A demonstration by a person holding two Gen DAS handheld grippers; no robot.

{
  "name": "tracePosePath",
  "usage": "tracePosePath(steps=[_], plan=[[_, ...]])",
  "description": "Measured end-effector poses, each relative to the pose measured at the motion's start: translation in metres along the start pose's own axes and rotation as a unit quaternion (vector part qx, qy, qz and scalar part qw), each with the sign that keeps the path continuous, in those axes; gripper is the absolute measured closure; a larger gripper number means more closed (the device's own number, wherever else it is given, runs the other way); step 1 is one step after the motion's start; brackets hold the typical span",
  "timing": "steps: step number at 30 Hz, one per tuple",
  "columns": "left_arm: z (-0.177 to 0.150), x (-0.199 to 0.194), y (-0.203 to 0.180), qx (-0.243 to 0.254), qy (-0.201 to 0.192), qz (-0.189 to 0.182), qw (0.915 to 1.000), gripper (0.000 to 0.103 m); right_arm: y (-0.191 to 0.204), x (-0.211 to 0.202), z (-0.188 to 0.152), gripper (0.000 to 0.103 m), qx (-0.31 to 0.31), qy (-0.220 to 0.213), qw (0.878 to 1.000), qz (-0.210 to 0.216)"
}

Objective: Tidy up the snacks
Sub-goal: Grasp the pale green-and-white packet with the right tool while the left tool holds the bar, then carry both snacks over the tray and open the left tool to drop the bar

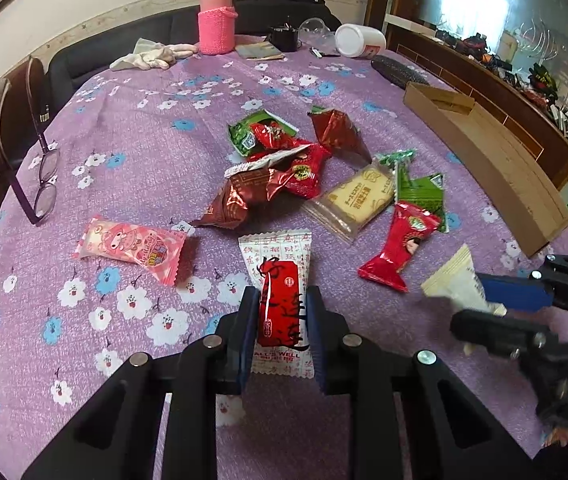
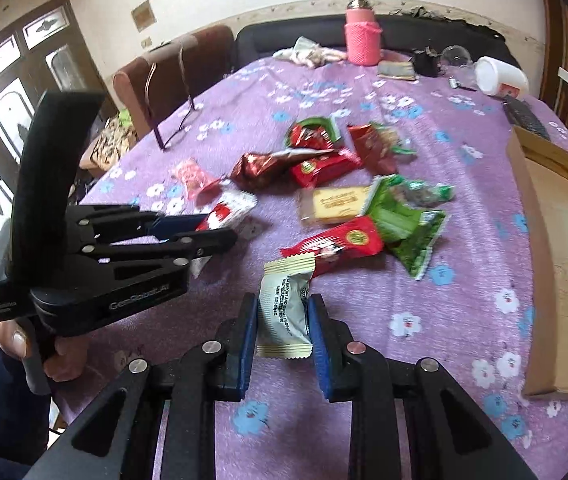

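Note:
My left gripper (image 1: pixel 280 300) is shut on a white packet with a red label (image 1: pixel 278 276), held just above the purple flowered cloth; it also shows in the right wrist view (image 2: pixel 226 212). My right gripper (image 2: pixel 280 308) is shut on a cream and grey packet (image 2: pixel 284 308), seen at the right in the left wrist view (image 1: pixel 457 280). A pile of red, green and brown snack packets (image 1: pixel 284 164) lies mid-table, with a yellow biscuit pack (image 1: pixel 357 198), a red packet (image 1: pixel 401 244) and a pink packet (image 1: pixel 132 246) around it.
An open cardboard box (image 1: pixel 495 168) lies along the table's right side, also in the right wrist view (image 2: pixel 563 264). Glasses (image 1: pixel 44 184) lie at the left. A pink bottle (image 1: pixel 216 20), white gloves (image 1: pixel 148 56), a white jar (image 1: pixel 359 40) and small items stand at the far edge.

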State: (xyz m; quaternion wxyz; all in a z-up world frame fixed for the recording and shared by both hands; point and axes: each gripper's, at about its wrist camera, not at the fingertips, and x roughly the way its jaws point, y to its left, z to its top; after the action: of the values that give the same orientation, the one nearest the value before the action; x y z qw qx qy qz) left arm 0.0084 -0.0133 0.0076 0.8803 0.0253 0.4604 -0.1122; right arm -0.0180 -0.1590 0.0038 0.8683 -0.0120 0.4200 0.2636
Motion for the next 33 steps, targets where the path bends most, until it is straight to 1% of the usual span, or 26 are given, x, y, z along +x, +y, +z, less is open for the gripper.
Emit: tracePosePath(steps=[3, 9, 11, 18, 25, 28, 33], plan=[[0.001, -0.007, -0.002, -0.006, -0.003, -0.008, 0.9999, 0.08, -0.007, -0.006, 0.001, 0.075, 0.01, -0.01, 1.0, 0.002], [0.008, -0.028, -0.014, -0.009, -0.024, -0.014, 0.9996, 0.08, -0.019, -0.017, 0.006, 0.076, 0.03, -0.018, 0.999, 0.015], [0.011, -0.034, -0.02, -0.009, -0.029, -0.014, 0.9994, 0.08, -0.022, -0.023, 0.007, 0.076, 0.03, -0.025, 0.999, 0.013], [0.027, -0.059, -0.039, 0.002, -0.051, -0.031, 0.9982, 0.08, -0.04, -0.064, 0.023, 0.076, 0.037, -0.067, 0.997, -0.004], [0.048, -0.079, -0.065, 0.024, -0.077, -0.036, 0.9961, 0.08, -0.063, -0.103, 0.033, 0.076, 0.063, -0.113, 0.992, -0.004], [0.055, -0.08, -0.074, 0.027, -0.079, -0.043, 0.9956, 0.08, -0.071, -0.11, 0.031, 0.076, 0.073, -0.12, 0.99, -0.003], [0.065, -0.078, -0.093, 0.035, -0.08, -0.05, 0.9949, 0.08, -0.086, -0.112, 0.027, 0.076, 0.094, -0.114, 0.989, -0.006]])
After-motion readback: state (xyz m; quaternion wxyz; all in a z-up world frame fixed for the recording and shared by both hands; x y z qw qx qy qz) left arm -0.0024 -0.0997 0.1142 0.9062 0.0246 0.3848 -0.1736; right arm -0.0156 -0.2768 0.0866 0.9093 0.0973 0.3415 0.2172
